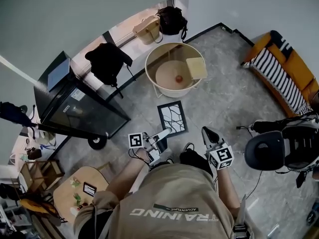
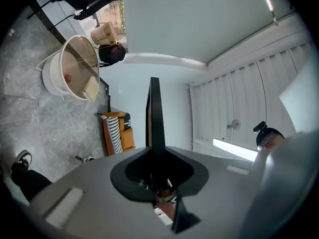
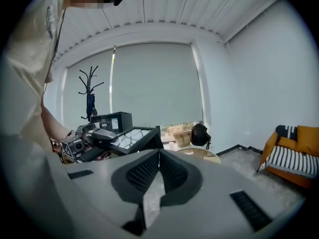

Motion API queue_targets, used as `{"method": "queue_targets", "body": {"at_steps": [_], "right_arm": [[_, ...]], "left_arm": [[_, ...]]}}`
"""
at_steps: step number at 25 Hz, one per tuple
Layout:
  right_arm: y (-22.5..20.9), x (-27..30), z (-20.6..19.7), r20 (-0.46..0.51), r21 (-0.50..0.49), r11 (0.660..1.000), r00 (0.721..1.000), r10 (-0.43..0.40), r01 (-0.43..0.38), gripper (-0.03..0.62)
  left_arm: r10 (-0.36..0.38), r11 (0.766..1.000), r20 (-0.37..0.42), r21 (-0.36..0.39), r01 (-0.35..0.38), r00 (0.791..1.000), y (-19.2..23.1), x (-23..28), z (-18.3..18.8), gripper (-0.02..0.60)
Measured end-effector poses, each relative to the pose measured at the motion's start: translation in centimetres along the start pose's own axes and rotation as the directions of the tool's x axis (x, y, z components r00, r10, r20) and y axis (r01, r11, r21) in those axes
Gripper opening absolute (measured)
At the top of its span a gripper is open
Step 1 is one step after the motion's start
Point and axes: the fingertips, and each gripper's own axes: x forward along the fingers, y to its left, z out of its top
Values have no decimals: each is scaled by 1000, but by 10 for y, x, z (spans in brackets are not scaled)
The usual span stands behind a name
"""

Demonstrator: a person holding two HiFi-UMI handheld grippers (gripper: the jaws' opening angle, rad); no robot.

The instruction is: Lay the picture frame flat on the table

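Left gripper [image 2: 155, 156]: jaws closed on one edge of the picture frame [image 2: 154, 111]. The frame fills the narrow gap and we see it edge-on. Right gripper [image 3: 158, 159]: jaws together, nothing between them, beside the frame and apart from it. From the head view we note the frame tilted with its patterned face upward, in the air over the grey floor [image 1: 224, 98]. It is just short of the round table's [image 1: 152, 78] near rim and not on its tabletop.

Two tools [image 1: 167, 133] [image 1: 206, 131]; one picture frame [image 1: 173, 117]; one round table [image 1: 174, 44]; one striped sofa [image 1: 281, 78]; one black chair [image 1: 268, 151].
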Motion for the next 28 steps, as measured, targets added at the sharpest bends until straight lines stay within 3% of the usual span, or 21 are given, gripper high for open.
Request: {"method": "queue_targets", "body": {"at_steps": [7,19,23,28], "right_arm": [[-52,36,4,26,35,999,999,27,-28,8],[-141,83,9,22,5,992,992,127,-127,8],[-153,89,-5,1,8,985,985,172,-172,8],[-156,99,-10,-6,32,981,981,193,-192,8]], "left_arm": [[35,999,29,22,-36,999,9,32,37,54],[42,999,134,29,-46,990,34,104,96,54],[42,997,134,53,-49,990,39,123,101,55],[71,997,137,15,-73,988,46,125,106,54]]}}
